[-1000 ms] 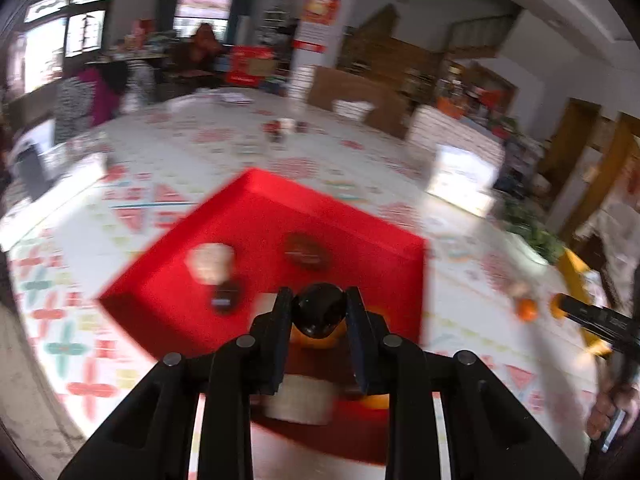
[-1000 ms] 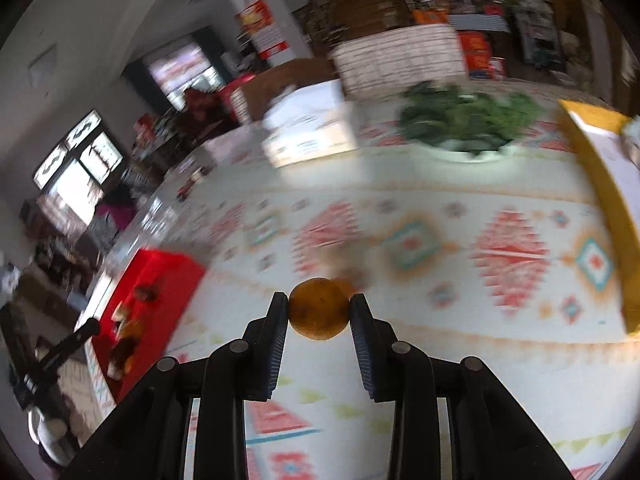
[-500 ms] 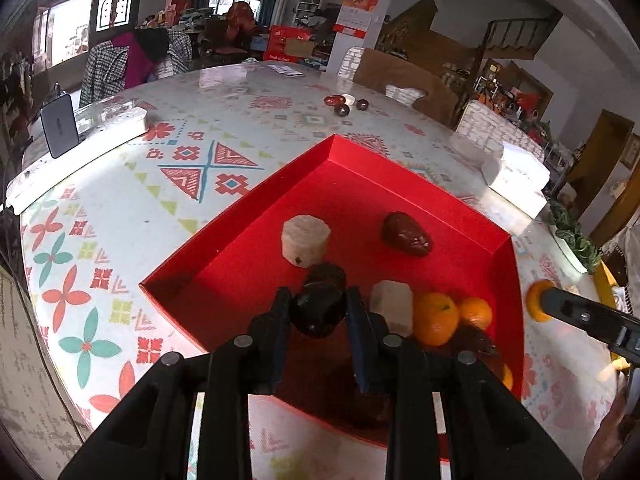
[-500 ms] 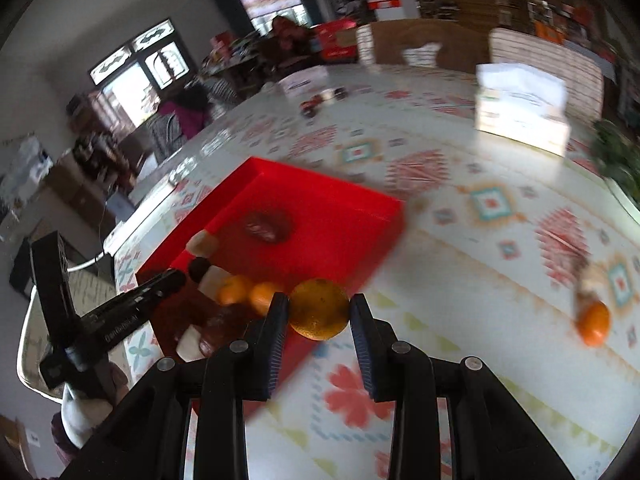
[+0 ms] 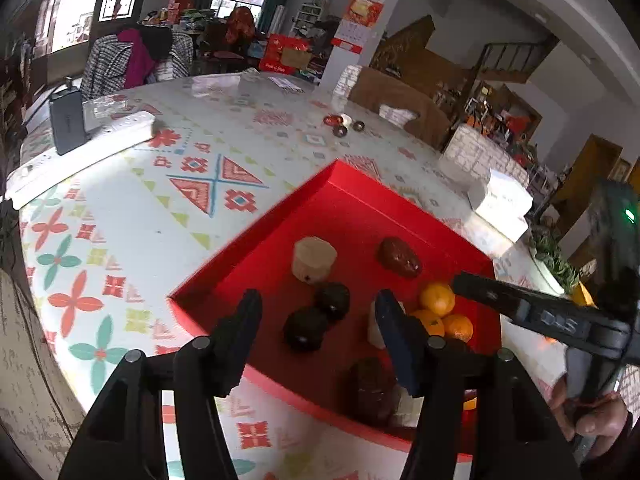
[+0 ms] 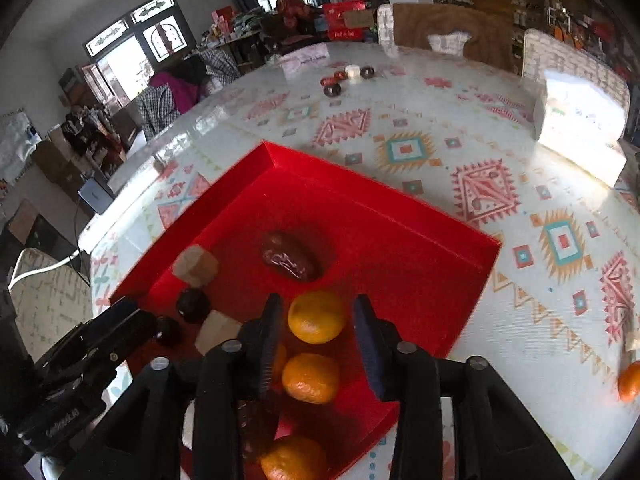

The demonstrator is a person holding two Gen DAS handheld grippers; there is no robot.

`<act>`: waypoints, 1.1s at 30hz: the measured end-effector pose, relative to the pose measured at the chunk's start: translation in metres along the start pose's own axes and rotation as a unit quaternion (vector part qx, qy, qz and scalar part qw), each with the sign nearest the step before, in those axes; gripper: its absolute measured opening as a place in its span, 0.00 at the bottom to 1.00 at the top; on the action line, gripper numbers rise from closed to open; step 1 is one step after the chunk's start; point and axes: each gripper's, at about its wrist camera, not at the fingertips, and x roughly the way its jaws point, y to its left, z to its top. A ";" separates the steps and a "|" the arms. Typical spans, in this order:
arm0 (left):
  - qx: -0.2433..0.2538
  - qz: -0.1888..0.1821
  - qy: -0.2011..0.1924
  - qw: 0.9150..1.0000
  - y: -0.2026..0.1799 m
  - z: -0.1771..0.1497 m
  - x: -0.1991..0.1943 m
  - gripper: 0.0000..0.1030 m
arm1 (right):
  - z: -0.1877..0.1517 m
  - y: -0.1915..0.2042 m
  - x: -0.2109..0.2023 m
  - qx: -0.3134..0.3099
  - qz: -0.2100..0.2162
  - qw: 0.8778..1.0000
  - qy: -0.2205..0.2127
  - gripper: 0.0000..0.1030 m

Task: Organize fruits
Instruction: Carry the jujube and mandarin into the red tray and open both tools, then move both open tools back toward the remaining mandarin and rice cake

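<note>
Fruits lie gathered in the shallow red cardboard tray (image 6: 460,264) on the patterned tablecloth-covered table (image 5: 160,208). My right gripper (image 6: 316,328) stands over the tray with its jaws spread and nothing clamped; a small round orange mandarin (image 6: 317,317) sits between the fingers, resting on the tray floor by the look of it, with a second mandarin (image 6: 311,378) just behind it. My left gripper (image 5: 316,328) is likewise parted and empty above two dark, rough-skinned round fruits (image 5: 318,318) that touch each other near the tray's front wall. Further in rest a pale beige cylindrical chunk (image 5: 314,259) and a glossy reddish-brown oval fruit (image 5: 400,257). One loose orange mandarin (image 6: 630,381) lies on the cloth, well apart from the tray.

I judge the mandarins light, soft-skinned and apt to roll, so I would take one across its widest middle with gentle pressure. The dark fruits look firmer and grippy. The wrinkled red-brown one appears slick and squashy, best held across its short sides.
</note>
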 end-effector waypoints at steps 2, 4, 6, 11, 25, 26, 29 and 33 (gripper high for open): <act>-0.006 -0.002 -0.008 1.000 0.005 0.002 -0.006 0.57 | -0.005 0.004 -0.015 -0.006 0.006 1.000 -0.001 0.44; -0.013 -0.002 -0.014 1.000 0.011 0.004 -0.009 0.58 | -0.013 0.010 -0.026 -0.021 0.008 1.000 0.005 0.44; -0.019 -0.002 -0.017 1.000 0.013 0.004 -0.011 0.58 | -0.028 0.022 -0.037 -0.055 -0.003 0.998 0.009 0.44; -0.020 -0.007 -0.007 1.000 0.009 0.002 -0.010 0.58 | -0.051 0.048 -0.035 -0.124 -0.047 0.991 0.018 0.44; 0.012 -0.014 -0.040 0.999 -0.015 0.004 -0.042 0.64 | -0.043 -0.005 -0.085 -0.046 -0.091 0.993 -0.063 0.45; 0.021 -0.020 -0.041 0.999 -0.021 0.003 -0.044 0.64 | -0.048 -0.012 -0.092 -0.037 -0.091 0.993 -0.067 0.45; 0.041 -0.033 -0.045 0.998 -0.036 0.000 -0.050 0.64 | -0.071 -0.049 -0.124 0.009 -0.101 0.992 -0.081 0.45; 0.061 -0.049 -0.041 0.996 -0.057 -0.004 -0.051 0.65 | -0.112 -0.110 -0.170 0.093 -0.157 0.978 -0.098 0.45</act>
